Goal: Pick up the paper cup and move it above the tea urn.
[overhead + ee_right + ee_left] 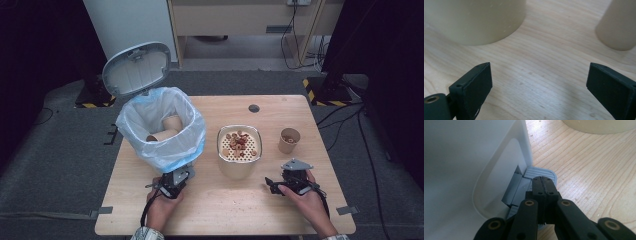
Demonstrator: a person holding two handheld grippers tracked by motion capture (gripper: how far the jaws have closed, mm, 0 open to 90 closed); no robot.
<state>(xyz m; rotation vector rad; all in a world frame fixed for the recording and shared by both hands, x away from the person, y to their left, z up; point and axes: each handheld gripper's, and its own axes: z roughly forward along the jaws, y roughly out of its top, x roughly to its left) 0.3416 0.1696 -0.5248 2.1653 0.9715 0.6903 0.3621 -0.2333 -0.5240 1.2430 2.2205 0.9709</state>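
Left gripper [541, 195], clenched, presses the bin pedal [541, 173], holding the lid [136, 67] up. Right gripper [536, 82], released and empty, should next grasp the paper cup [617, 25] ahead-right.

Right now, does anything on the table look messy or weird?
Nothing looks spilled or broken. The bin stands with its lid up because the shut left claw presses its pedal; paper cups lie inside.

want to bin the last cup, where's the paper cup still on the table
In the high view the paper cup stands on the table's right side, just right of the cream bowl, beyond the right tongs.
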